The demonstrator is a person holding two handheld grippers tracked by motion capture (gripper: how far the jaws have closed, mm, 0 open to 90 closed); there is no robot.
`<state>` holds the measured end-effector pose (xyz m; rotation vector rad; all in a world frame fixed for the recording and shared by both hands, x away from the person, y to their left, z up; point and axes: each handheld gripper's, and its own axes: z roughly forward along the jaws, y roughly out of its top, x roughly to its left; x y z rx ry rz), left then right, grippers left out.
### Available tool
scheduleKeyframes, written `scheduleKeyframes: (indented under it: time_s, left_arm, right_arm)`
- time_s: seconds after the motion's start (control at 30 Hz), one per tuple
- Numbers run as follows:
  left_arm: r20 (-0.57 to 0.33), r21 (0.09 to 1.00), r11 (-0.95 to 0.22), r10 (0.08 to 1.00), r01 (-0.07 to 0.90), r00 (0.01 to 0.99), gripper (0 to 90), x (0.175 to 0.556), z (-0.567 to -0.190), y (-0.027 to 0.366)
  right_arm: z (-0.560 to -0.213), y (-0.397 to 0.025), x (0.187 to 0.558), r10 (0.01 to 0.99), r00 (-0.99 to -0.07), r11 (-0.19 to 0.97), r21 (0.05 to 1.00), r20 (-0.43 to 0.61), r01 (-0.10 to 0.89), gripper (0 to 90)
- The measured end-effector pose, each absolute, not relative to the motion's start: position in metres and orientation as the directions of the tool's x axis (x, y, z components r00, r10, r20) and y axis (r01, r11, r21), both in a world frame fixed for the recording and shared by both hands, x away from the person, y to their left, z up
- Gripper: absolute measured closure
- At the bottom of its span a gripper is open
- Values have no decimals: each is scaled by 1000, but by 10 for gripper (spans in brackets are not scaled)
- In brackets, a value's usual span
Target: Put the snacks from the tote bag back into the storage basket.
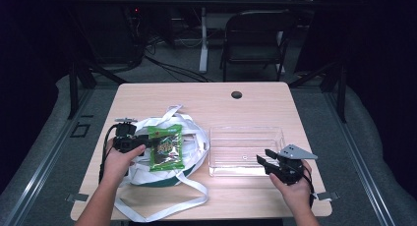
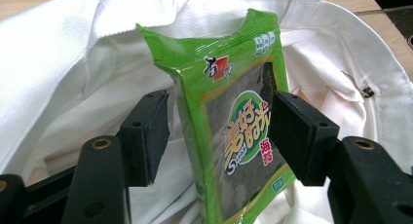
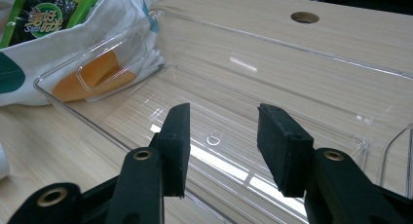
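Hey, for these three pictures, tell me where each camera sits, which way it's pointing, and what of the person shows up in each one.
High view: above the person's side, looking forward and down on the table; both forearms, the left tool and right tool show.
Left gripper view: rides the left tool, looking along its jaws, which stand either side of the green snack packet over the white bag.
Right gripper view: rides the right tool, looking into the clear bin; its open jaws show.
Shared: packet and bag also appear in the right gripper view's top left corner.

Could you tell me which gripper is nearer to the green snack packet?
Left. The left gripper straddles the green snack packet above the white bag; the right gripper sits at the clear bin.
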<state>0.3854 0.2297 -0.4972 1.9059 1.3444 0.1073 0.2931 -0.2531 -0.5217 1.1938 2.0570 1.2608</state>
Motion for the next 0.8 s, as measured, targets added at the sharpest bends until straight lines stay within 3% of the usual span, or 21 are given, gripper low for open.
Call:
scheduleKeyframes:
  time_s: [0.8]
  left_arm:
    - [-360,589,-160,825,792,434,438,403,-514,217]
  right_arm:
    - [-522,-253,293,844,-531,205,874,69,440,559]
